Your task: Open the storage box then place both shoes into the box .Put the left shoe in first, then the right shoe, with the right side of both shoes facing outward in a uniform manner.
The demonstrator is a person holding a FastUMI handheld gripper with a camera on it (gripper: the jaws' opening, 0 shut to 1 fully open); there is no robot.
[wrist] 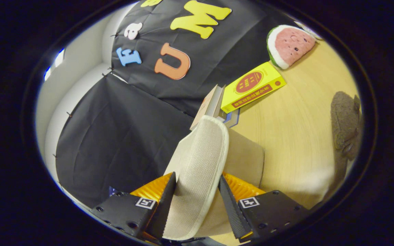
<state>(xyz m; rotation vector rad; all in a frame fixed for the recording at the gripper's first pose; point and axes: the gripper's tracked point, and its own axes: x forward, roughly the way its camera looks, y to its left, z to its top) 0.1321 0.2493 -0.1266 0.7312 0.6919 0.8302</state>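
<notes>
Tongs [197, 191] pinch the slipper [200, 164] across its width, both fingers pressing its sides; it's lifted off the desk [299, 136], sole up, toe pointing ahead. Looks light and soft, woven fabric, so it may flex; a mid-body hold seems right. Beyond the toe: a tilted book [210, 104], then a yellow box [251, 87] with print too small to read, then a watermelon plush [291, 44]. Second, dark slipper [345, 123] lies farthest right.

One slipper [200, 160], one watermelon toy [291, 44], books [253, 87] (two or three).
</notes>
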